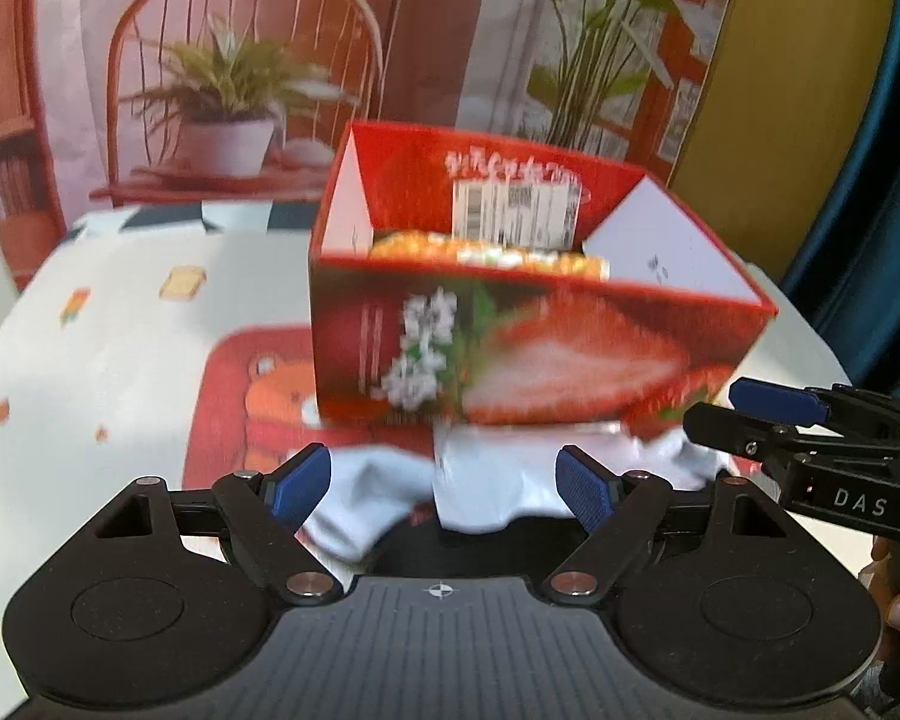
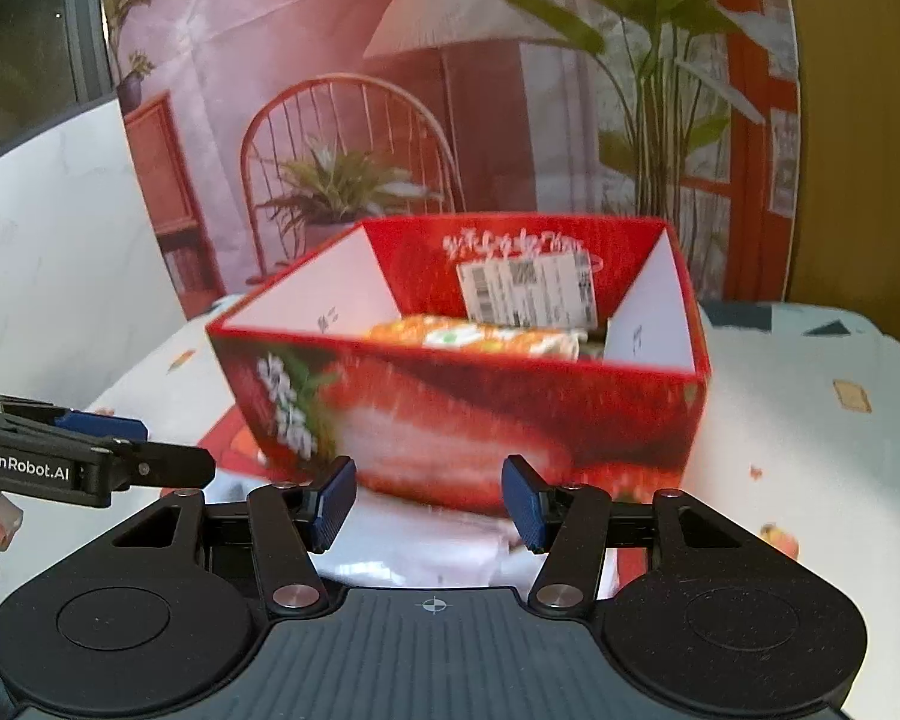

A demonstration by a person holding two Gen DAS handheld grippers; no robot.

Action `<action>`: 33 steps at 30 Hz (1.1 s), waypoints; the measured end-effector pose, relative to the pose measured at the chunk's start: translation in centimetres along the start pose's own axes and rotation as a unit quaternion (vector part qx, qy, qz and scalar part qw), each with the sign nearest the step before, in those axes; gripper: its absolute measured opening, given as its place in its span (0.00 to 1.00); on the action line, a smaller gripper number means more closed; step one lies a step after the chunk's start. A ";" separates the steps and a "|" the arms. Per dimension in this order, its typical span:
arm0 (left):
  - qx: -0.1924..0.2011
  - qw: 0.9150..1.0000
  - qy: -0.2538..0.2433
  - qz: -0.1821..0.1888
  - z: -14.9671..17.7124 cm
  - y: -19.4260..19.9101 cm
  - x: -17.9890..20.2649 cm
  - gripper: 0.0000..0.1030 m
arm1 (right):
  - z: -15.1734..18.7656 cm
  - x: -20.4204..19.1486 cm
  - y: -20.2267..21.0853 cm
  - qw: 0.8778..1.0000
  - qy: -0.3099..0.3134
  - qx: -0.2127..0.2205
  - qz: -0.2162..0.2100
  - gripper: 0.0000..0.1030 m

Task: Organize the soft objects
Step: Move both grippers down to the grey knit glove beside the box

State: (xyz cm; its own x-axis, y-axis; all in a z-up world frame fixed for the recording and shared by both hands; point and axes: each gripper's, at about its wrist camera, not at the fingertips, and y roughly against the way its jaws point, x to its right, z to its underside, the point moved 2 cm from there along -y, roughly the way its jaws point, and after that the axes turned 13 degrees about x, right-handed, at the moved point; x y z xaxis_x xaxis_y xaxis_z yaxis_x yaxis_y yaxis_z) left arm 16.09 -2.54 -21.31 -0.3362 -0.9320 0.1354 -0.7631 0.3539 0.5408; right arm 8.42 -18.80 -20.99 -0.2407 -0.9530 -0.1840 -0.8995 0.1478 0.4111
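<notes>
Between both sets of spread, empty tongs, left gripper (image 1: pixel 444 483) and right gripper (image 2: pixel 429 501), a white cloth (image 1: pixel 480 486) lies crumpled just short of the red box (image 1: pixel 528 312), likely staged for a two-handed lift inside.

One red box (image 1: pixel 540 354) ahead of the tongs; one orange packet (image 2: pixel 480 339) inside it; one white cloth (image 1: pixel 480 480) just before the tongs.

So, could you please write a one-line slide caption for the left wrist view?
Left gripper, open, above white cloth before a red strawberry box on the table.
</notes>
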 end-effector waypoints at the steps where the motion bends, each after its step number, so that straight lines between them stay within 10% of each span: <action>1: -0.003 1.000 0.003 -0.001 0.5 0.1 -0.1 0.81 | 0.3 0.1 0.2 1.000 -0.001 -0.003 0.002 0.50; 33: -0.008 0.999 0.046 -0.006 6.0 5.6 0.8 0.77 | 6.1 -0.9 5.9 0.999 0.004 -0.046 -0.004 0.55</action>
State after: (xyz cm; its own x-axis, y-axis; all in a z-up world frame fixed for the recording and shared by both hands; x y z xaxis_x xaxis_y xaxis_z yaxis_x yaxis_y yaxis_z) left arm 8.27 -0.89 -23.13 -0.2740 -0.9399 0.2036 -0.7579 0.3413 0.5560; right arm 1.09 -15.48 -23.84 -0.2296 -0.9565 -0.1802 -0.8639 0.1149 0.4904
